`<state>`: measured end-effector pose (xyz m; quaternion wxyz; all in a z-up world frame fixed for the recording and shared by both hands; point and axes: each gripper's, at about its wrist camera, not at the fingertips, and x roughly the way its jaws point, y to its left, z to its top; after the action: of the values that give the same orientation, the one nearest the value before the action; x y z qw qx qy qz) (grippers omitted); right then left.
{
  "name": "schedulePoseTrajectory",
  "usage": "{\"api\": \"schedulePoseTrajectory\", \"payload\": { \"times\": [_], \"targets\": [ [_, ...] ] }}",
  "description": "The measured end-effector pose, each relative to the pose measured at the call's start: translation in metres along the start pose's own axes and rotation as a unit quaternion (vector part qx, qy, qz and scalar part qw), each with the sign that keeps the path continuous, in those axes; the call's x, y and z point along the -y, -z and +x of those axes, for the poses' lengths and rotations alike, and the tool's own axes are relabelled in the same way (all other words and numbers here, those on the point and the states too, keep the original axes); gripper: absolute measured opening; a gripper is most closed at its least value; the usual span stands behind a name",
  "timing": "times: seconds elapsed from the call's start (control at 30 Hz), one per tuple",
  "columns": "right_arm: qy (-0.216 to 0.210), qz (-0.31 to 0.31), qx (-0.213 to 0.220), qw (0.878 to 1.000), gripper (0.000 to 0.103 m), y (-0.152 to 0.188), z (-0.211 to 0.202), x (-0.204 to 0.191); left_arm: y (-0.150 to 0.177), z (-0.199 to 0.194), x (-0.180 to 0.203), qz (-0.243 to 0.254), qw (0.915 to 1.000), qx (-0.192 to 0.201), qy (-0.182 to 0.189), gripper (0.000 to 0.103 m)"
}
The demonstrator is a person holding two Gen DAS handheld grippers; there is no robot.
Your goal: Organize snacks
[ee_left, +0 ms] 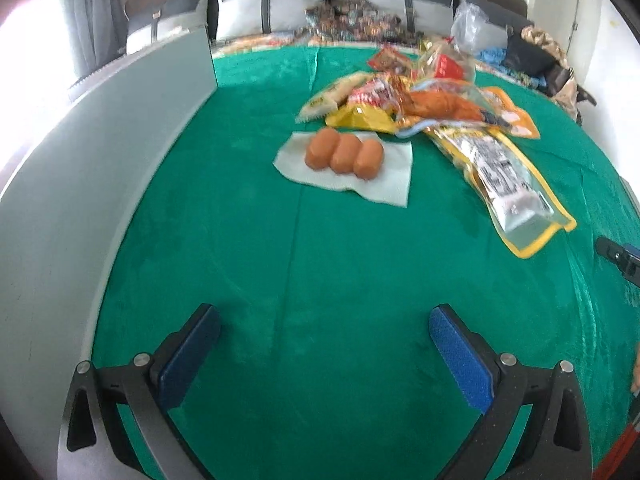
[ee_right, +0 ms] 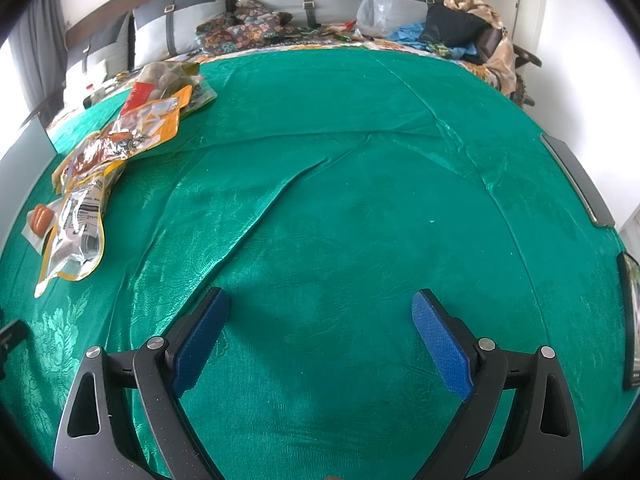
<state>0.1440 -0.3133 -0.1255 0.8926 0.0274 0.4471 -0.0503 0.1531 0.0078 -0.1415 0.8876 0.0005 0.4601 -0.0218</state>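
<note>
While both my left gripper [ee_left: 325, 346] and right gripper [ee_right: 320, 334] hang wide open and empty over the green cloth [ee_left: 280, 264], the snack pile [ee_left: 420, 104] lies ahead untouched. Sorting hasn't begun, I'd say; next I must reach forward to the sausages [ee_left: 344, 154] on their napkin [ee_left: 394, 184].

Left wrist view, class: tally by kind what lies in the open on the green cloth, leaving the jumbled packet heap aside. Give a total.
Orange sausages: 3
White napkin under them: 1
Long yellow-edged packet lying flat: 1
Total: 5
The packets piled behind overlap too much to count.
</note>
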Motion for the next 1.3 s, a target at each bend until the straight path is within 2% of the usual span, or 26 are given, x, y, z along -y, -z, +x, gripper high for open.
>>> {"api": "schedulePoseTrajectory", "payload": {
  "times": [0.6,0.67,0.73,0.83,0.93,1.0,1.07,1.17,1.23,1.3],
  "targets": [
    [-0.001,0.001,0.000,1.000,0.095,-0.001,0.000,0.001,0.001,0.000,-0.001,0.000,1.0000,0.001,-0.001,0.103],
    [-0.009,-0.009,-0.012,1.000,0.094,-0.005,0.001,0.001,0.001,0.000,-0.001,0.000,1.0000,0.001,-0.001,0.103],
    [-0.047,-0.005,-0.021,0.999,0.093,-0.014,-0.002,-0.003,0.000,0.000,-0.001,0.000,1.0000,0.001,-0.002,0.103],
    [-0.128,-0.034,-0.021,0.991,0.093,-0.037,-0.016,-0.041,0.000,0.000,-0.001,0.000,1.0000,0.001,-0.001,0.103],
    [-0.172,-0.081,-0.062,0.980,0.093,-0.060,-0.009,-0.095,0.000,0.000,-0.001,0.000,1.0000,0.001,-0.002,0.103],
    [-0.168,-0.113,-0.098,0.974,0.093,-0.073,0.007,-0.136,0.000,0.000,-0.001,0.000,1.0000,0.001,-0.002,0.103],
    [-0.158,-0.129,-0.122,0.971,0.093,-0.080,0.022,-0.161,0.001,0.000,-0.001,0.000,1.0000,0.001,-0.001,0.103],
    [-0.102,-0.161,-0.176,0.966,0.095,-0.076,0.053,-0.189,0.001,0.000,-0.001,0.000,1.0000,0.001,-0.002,0.103],
    [-0.084,-0.177,-0.163,0.967,0.091,-0.076,0.051,-0.195,0.000,0.000,-0.001,0.000,1.0000,0.001,-0.002,0.103],
    [-0.091,-0.153,-0.165,0.970,0.088,-0.074,0.048,-0.187,0.001,0.000,-0.001,0.000,1.0000,0.001,-0.002,0.103]
  ]
}}
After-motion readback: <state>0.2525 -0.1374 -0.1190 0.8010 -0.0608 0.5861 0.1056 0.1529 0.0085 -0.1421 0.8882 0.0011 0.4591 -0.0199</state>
